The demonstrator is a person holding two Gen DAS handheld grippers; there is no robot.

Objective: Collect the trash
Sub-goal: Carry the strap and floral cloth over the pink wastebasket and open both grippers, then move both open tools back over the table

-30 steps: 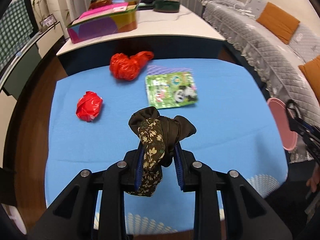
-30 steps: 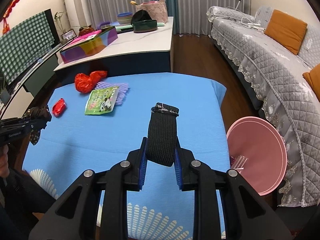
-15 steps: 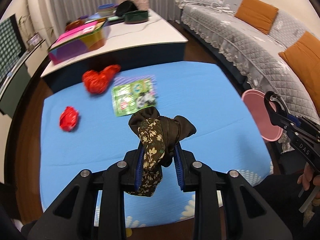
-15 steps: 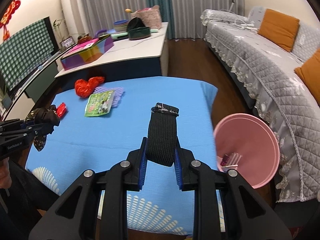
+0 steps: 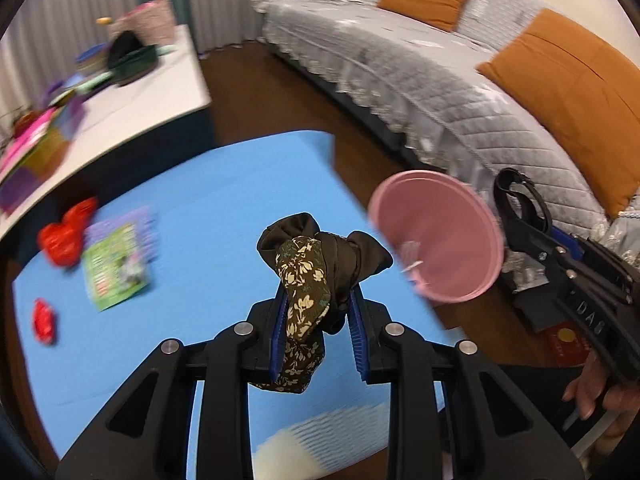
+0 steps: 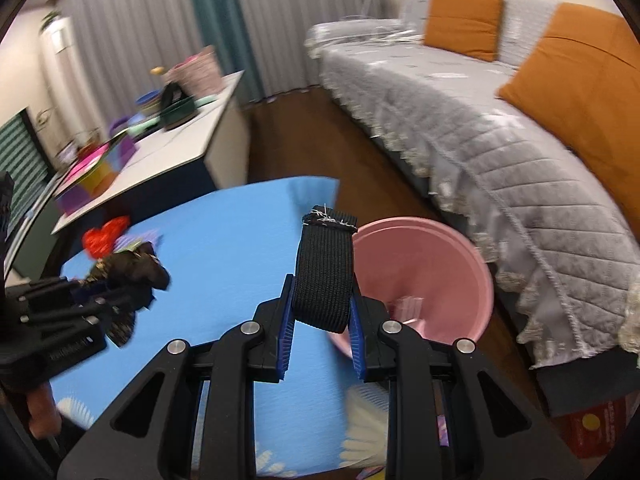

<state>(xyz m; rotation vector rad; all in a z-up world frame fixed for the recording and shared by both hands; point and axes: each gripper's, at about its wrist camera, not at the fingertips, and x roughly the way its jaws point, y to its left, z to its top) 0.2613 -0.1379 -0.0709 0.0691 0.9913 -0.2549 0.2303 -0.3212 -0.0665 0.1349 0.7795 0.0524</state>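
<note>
Clamping a dark floral cloth scrap (image 5: 304,280) between its blue pads, the left gripper (image 5: 318,332) hung over the blue worktop (image 5: 208,208) — the right gripper (image 6: 320,332) was pinched on a black woven strap (image 6: 325,268). Just beyond the strap sat the pink bin (image 6: 452,276); farther left lay a green wrapper (image 5: 116,272) and red wads (image 5: 66,236).

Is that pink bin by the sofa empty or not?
Not empty: the pink bin has a small pale scrap lying inside near its bottom.
</note>
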